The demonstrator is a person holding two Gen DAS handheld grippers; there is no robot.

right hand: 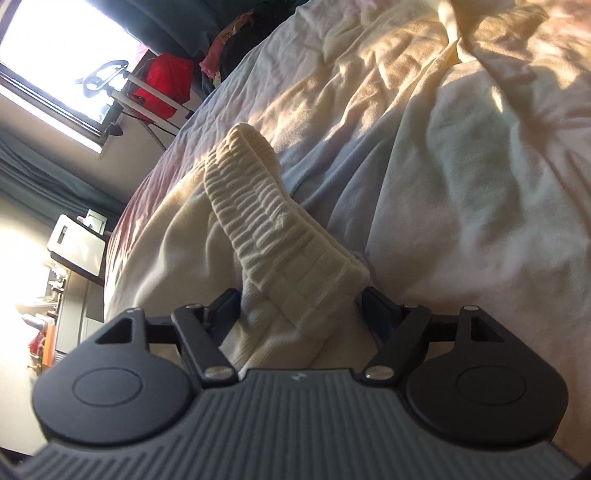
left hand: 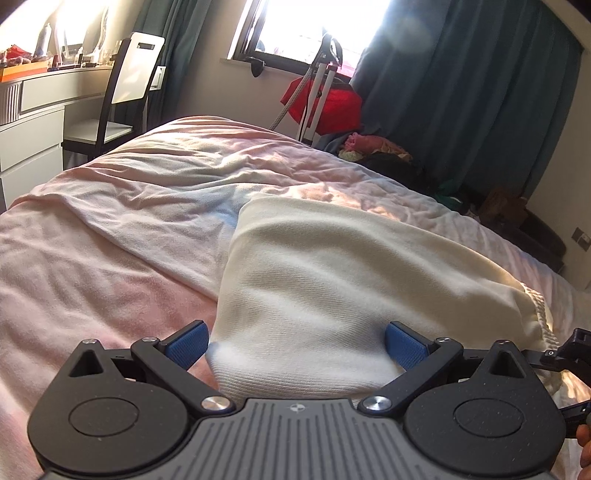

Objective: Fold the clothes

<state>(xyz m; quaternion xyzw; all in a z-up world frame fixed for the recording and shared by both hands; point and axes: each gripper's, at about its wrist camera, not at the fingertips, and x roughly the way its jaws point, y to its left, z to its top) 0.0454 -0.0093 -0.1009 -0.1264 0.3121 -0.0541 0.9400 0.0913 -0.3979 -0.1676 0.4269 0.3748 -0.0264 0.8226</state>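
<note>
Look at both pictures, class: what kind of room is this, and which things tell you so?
Most likely a bedroom. A bed with rumpled pink sheets fills both views, a dresser with a chair stands by the wall, and curtains hang at the window.

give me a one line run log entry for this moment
stage: fold underway | left gripper: open around cream garment | right gripper: open around ribbed waistband | surface: bed

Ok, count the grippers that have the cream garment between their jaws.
2. The left gripper has the plain knit part of the cream garment between its open jaws; the right gripper has the ribbed waistband between its jaws.
</note>
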